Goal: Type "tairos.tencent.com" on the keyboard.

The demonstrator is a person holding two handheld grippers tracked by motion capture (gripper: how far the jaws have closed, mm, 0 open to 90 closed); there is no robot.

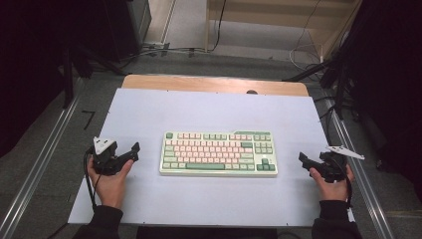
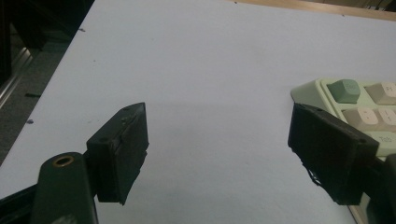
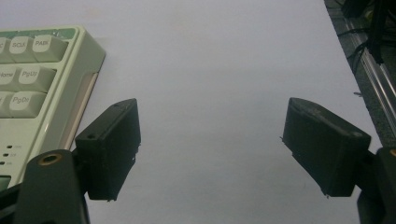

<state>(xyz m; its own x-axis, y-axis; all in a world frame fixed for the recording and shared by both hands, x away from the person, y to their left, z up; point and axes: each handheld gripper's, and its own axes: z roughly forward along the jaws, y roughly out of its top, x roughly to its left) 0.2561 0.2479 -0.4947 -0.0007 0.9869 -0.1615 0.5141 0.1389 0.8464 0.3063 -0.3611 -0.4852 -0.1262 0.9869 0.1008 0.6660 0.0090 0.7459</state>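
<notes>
Keyboard [image 1: 218, 153], a green-and-pink mechanical one with a pale green case, lies flat and square in the middle of the white tabletop [image 1: 209, 112], between the two hands and touched by neither. It looks rigid and fairly heavy for its size, with a smooth plastic case that could slip and loose-sitting keycaps that could pop off if squeezed, so the short side walls of the case seem the safest places to take hold, one from each end. The left claw [image 1: 134, 149] hovers just off the keyboard's left end, jaws spread wide with nothing between them; the right claw [image 1: 302, 158] sits off the right end, likewise spread and empty, both pointing inward.
</notes>
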